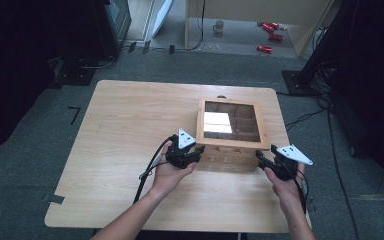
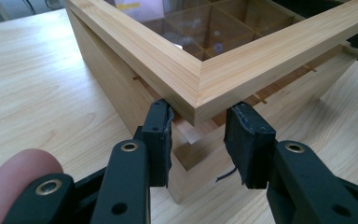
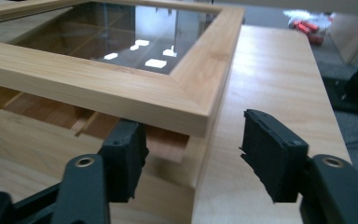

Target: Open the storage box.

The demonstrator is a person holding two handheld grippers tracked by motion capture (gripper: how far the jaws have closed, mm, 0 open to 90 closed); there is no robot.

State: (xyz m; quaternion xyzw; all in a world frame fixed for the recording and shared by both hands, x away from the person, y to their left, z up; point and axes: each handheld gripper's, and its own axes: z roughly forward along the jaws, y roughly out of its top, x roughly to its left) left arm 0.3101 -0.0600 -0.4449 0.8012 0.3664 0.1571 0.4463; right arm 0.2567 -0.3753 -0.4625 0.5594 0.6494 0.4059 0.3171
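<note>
On the right half of the worktop (image 1: 130, 130), toward four o'clock from its middle, stands a wooden box (image 1: 230, 150) with a glass-paned lid (image 1: 230, 122), through which dividers split the inside into compartments. The lid is lifted slightly at the near edge, so a gap shows between its frame and the box wall in both gripper views. The left claw (image 2: 198, 135) sits at the box's near left corner, about seven o'clock of the box; its two pads stand either side of the lid's corner, the left pad (image 2: 161, 140) against the frame's underside edge and the right one close by it, closed as tight as they get on that corner. The right claw (image 3: 193, 154) is at the near right corner, about five o'clock of the box; its jaws are about half open, one pad tucked under the lid's frame, the other apart from the box, over bare worktop. At twelve o'clock, on the floor beyond, lie red cans (image 1: 270, 35) and a mug (image 1: 219, 26).
</note>
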